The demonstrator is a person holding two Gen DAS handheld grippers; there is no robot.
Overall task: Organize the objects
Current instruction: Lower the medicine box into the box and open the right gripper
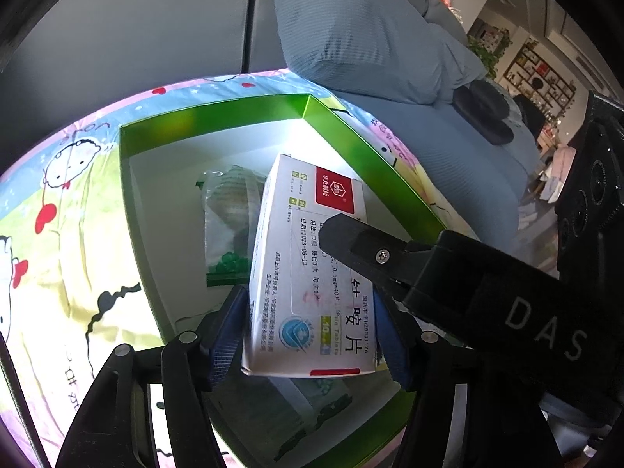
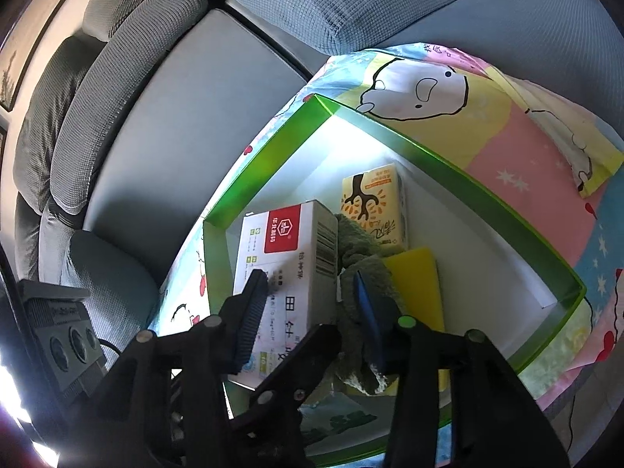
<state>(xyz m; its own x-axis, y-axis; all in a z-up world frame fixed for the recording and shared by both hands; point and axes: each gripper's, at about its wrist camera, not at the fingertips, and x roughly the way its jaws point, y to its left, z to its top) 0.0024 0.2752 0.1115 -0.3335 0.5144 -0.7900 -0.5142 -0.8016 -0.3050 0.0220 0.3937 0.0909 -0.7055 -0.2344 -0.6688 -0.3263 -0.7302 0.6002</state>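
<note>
So both grippers are over the green tray, which sits on a cartoon-print sheet spread over a grey sofa. The left gripper has its blue pads pressed on either side of a white medicine box with a red label, holding it up over the tray's white floor. Under it in the left view there's a clear plastic packet with green print lying flat in the tray.

From the right wrist view, the right gripper has its fingers spread wide. One pad lies over the top face of the box, and the other one is on a green fuzzy cloth bunched up just beside the box. It reaches across both things but isn't clamping either as far as I can see.

Behind the cloth there's a yellow drink carton lying near the tray's far wall, and a yellow sponge flat right next to it, touching the cloth's edge.
</note>
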